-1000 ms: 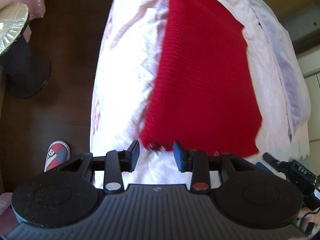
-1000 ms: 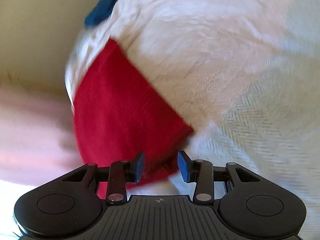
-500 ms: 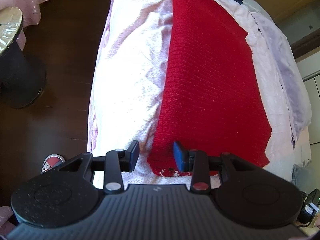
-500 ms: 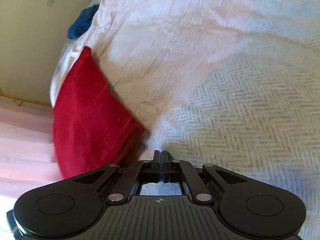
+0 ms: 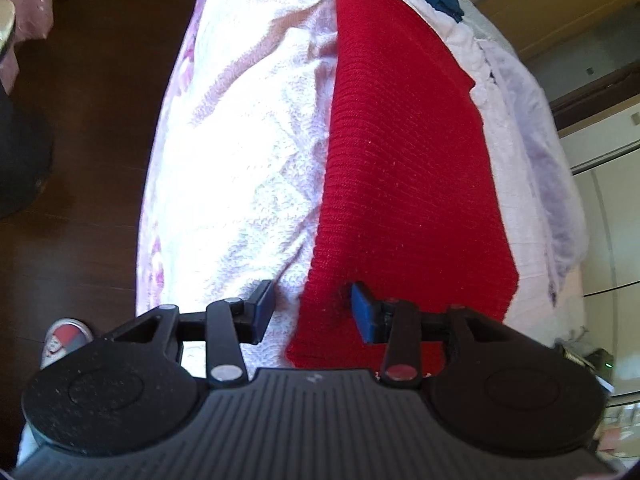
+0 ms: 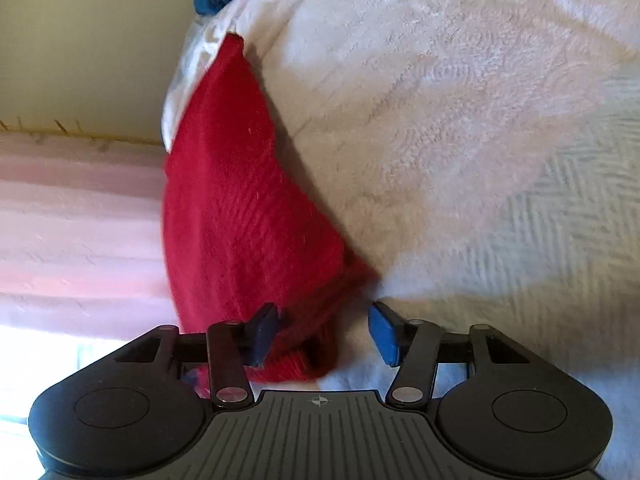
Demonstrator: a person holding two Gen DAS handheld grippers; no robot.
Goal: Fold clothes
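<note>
Straddling the red knit's (image 5: 404,168) near corners, left gripper (image 5: 312,312) and right gripper (image 6: 322,330) are gaping, risking pinching the blanket (image 5: 240,152) too.

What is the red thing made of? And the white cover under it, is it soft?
The red garment looks like knitted wool or acrylic: fine ribbed rows run across it, with a matte, slightly fuzzy face. The white cover looks like soft fleece or terry, nubbly and plush with pressed-in patterns. The exact fibre can't be told.
</note>
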